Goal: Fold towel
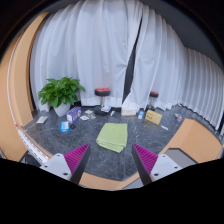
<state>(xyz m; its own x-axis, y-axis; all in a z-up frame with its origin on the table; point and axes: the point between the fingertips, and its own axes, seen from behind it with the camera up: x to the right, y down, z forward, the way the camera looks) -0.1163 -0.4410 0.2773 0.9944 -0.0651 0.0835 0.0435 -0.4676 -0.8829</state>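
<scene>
A light green towel [113, 137] lies folded into a small rectangle on the dark grey table [110, 162]. It rests just beyond my fingers, a little ahead of the gap between them. My gripper [111, 158] is open and empty, with the two magenta pads [77, 156] spread wide apart above the table's near edge. Nothing is between the fingers.
A potted green plant [60, 94] stands at the back left. A jar with a red lid [102, 99] and small items [68, 120] stand behind the towel. A dark bottle and a box [153, 115] stand at the back right. White curtains [110, 45] hang behind the table.
</scene>
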